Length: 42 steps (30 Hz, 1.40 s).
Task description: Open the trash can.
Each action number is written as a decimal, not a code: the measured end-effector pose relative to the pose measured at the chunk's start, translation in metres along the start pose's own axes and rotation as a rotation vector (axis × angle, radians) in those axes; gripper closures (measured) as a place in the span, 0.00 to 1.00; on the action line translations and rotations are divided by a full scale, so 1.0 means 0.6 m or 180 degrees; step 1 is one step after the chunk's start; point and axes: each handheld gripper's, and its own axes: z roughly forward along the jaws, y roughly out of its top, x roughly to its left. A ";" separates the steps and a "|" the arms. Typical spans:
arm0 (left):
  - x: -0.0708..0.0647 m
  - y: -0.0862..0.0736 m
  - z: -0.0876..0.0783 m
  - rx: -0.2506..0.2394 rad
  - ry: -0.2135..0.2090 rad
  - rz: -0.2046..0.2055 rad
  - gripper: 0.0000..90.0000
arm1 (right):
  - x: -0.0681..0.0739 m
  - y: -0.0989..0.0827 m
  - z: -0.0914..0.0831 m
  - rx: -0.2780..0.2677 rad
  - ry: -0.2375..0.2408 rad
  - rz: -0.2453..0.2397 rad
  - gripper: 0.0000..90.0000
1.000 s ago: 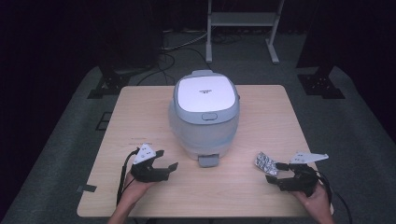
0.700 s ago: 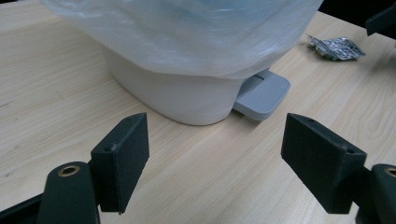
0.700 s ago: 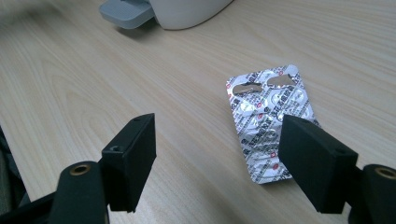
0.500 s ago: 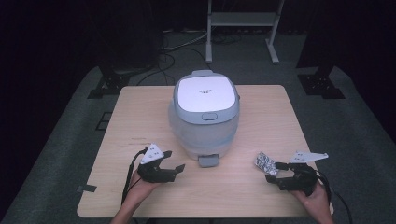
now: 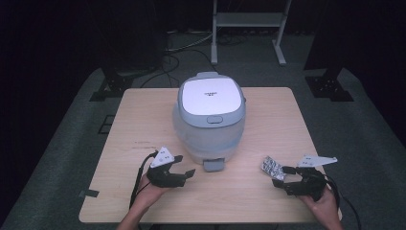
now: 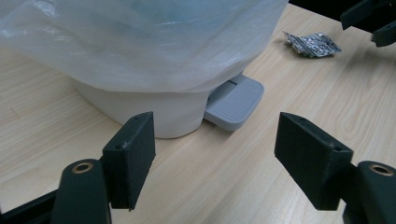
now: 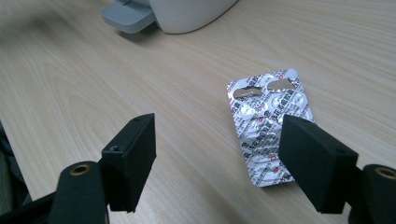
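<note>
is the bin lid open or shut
Shut: the white lid lies flat on the bin, no gap at its rim, and the pedal is untouched.

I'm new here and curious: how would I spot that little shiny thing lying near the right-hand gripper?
Start at the white bin in the middle of the table, with a grey pedal at its foot. Look right of the pedal, just ahead of the right gripper: a flat blister pack lies there. It is silver, crinkled foil with printed lettering, unlike anything else on the wood.
</note>
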 end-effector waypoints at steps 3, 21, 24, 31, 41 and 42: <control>-0.001 0.003 0.005 -0.0008 -0.0015 -0.0011 0.35 | -0.001 -0.001 -0.002 -0.0007 0.0001 0.0003 0.29; -0.014 0.018 0.032 0.0049 -0.0140 0.0078 0.53 | -0.002 0.000 -0.004 -0.0021 -0.0004 -0.0011 0.29; -0.023 0.024 0.028 0.0071 -0.0242 0.0155 0.58 | -0.003 0.000 -0.004 -0.0024 -0.0004 -0.0002 0.29; -0.052 0.058 0.001 0.0055 -0.0427 0.0378 0.70 | -0.004 0.000 -0.004 -0.0016 0.0000 -0.0018 0.29; -0.075 0.103 -0.033 0.0048 -0.0608 0.0590 0.82 | -0.003 0.001 -0.006 -0.0031 0.0000 -0.0022 0.29; -0.076 0.107 -0.036 0.0048 -0.0615 0.0611 0.84 | -0.003 0.001 -0.006 -0.0032 0.0001 -0.0020 0.29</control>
